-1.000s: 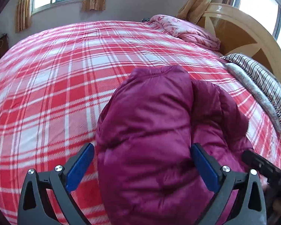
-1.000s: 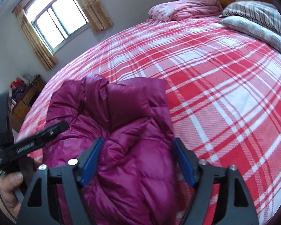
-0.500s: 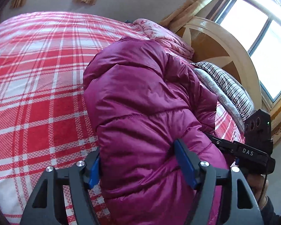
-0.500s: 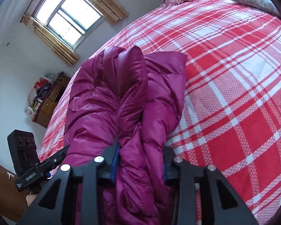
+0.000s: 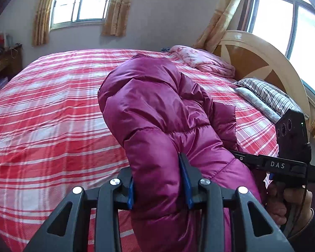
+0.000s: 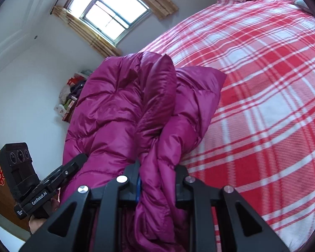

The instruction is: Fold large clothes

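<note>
A magenta puffer jacket (image 5: 157, 105) is bunched and lifted off the red-and-white plaid bed cover (image 5: 42, 115). My left gripper (image 5: 157, 180) is closing its jaws, and its blue pads press a thick padded fold of the jacket from both sides. In the right wrist view the jacket (image 6: 119, 105) rises in tall folds over the bed cover (image 6: 262, 84). My right gripper (image 6: 157, 178) is also closing its jaws, pinching a narrower fold. The two grippers hold the jacket's near edge side by side. A hand (image 5: 287, 201) grips the right device.
A pink quilt (image 5: 201, 61) lies folded at the bed's far corner. Striped pillows (image 5: 266, 96) rest against a wooden headboard (image 5: 252, 56). A wooden cabinet (image 5: 2, 63) stands left of the bed. Clutter (image 6: 69, 98) sits on furniture beyond the jacket.
Both grippers went from wide open around the jacket to closed on its folds. They rose and pulled the jacket up, so it now stands higher off the bed.
</note>
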